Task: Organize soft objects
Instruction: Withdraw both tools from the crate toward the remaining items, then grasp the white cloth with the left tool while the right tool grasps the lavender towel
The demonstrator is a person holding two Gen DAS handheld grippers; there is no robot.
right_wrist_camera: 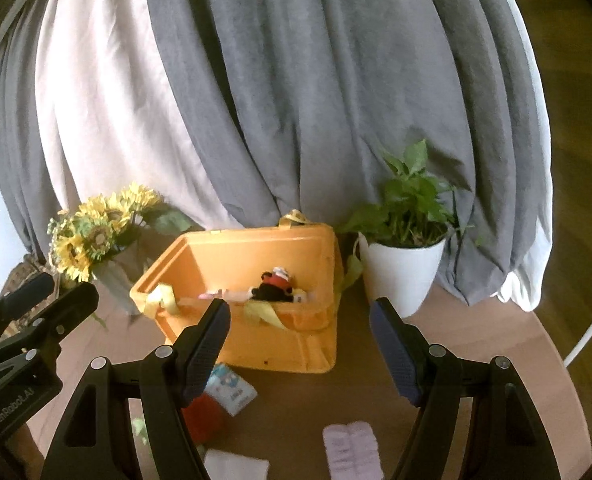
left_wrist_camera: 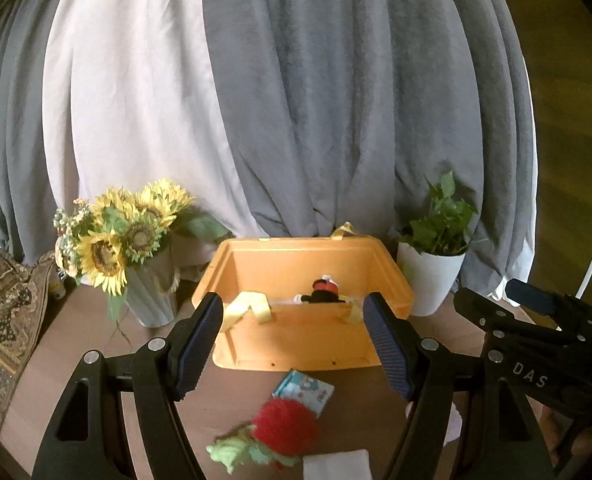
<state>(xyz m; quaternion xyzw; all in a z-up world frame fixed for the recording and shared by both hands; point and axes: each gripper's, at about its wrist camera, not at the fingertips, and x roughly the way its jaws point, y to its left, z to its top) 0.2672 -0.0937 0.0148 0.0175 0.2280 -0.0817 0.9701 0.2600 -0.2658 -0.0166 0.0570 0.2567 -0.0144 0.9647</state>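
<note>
Two-tone curtains [left_wrist_camera: 255, 100] hang behind a brown table [left_wrist_camera: 95, 320] bearing an orange box [left_wrist_camera: 296, 344].

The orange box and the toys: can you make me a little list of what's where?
orange box: open, on the table between the sunflowers and the potted plant
inside box: black and red plush toy
in front of box: red fluffy toy, small blue packet, pink packet
left hand-held gripper: open, holding nothing
right hand-held gripper: open, holding nothing
</note>
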